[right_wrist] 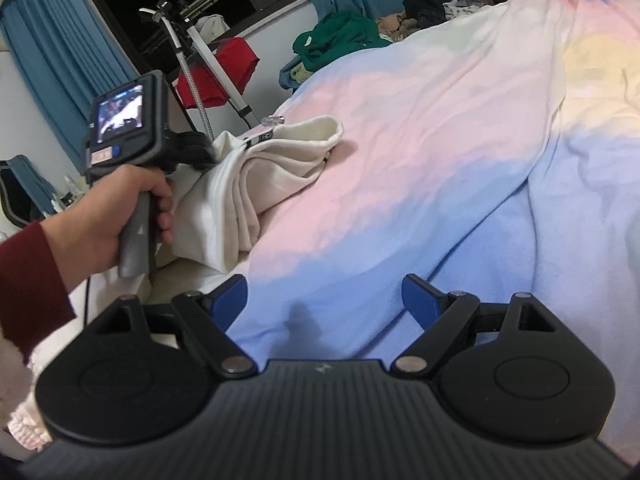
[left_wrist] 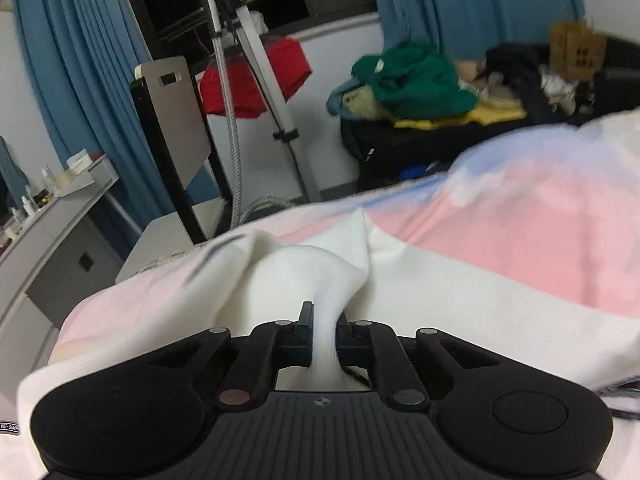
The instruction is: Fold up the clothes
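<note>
Left claw (left_wrist: 323,334) clamped on bunched cream garment (right_wrist: 256,176), creased folds on pastel duvet (right_wrist: 400,160), right claw (right_wrist: 324,300) spread wide

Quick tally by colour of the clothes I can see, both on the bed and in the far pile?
White garment: 1, in the left hand-held gripper
Green garment: 1
Yellow garment: 1
Red cloth: 1
Total: 4

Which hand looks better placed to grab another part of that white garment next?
Probably the right. The right tool is open and empty above the pastel pink-and-blue bedspread, apart from the crumpled white cotton garment. The left tool is already shut on that garment's fabric.
</note>
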The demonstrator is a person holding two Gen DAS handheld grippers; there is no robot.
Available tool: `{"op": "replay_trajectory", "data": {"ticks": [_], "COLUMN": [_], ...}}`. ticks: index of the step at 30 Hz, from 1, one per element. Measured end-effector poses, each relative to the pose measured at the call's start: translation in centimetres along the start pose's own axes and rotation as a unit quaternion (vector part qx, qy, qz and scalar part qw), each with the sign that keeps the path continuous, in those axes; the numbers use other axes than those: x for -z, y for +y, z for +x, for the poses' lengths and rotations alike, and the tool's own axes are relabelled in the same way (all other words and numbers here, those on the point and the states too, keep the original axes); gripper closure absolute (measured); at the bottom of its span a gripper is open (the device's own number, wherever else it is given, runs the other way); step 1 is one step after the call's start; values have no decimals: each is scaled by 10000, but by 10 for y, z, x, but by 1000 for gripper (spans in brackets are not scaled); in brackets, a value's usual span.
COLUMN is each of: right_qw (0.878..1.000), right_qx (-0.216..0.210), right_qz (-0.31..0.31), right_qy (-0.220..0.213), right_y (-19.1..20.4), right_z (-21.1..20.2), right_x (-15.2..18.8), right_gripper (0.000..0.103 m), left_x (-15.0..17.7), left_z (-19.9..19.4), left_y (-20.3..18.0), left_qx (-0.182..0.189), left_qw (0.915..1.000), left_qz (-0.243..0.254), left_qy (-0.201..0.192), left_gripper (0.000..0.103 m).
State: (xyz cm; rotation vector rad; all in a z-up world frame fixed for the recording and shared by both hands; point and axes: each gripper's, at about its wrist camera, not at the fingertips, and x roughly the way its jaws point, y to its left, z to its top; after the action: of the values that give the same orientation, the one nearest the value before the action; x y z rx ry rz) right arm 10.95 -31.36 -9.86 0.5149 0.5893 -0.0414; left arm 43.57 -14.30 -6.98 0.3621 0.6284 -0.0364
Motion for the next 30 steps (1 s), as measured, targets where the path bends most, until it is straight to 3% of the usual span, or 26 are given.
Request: {"op": "replay_trajectory", "data": {"ticks": [4,7,18,21,25,30], "right_qw": [9996,9990,9978,9990,9977,9879], "right_qx": [93,134,32,-133,-369,-909], "right_qz": [-207,-337,-448,-69,468,1259], "right_qy": [-162,-275,-493,-427,-320,-53], "right_y": [6,11,23,15,3,-12], "right_z": [-6,-11,-46,-55,-66,-62], "right_x": [1,1,2,4,8,14], "right_gripper": [17,17,18,18,18,17], "left_x": [13,41,148,185,228,268], "left_z": [-66,-133,-300,-319,-314,-307], "left_y": [28,44,62,63,64,67], "left_qx": [311,571,1464,1690,1773,1871], "left_qw": [9984,9956,9840,9816,9817,9801], "left_qz": [-283,-330,-307,-385,-423,-563], "left_qy": [-372,-670,-970,-799,-553,-335], "left_gripper": [97,97,98,97,97,97]}}
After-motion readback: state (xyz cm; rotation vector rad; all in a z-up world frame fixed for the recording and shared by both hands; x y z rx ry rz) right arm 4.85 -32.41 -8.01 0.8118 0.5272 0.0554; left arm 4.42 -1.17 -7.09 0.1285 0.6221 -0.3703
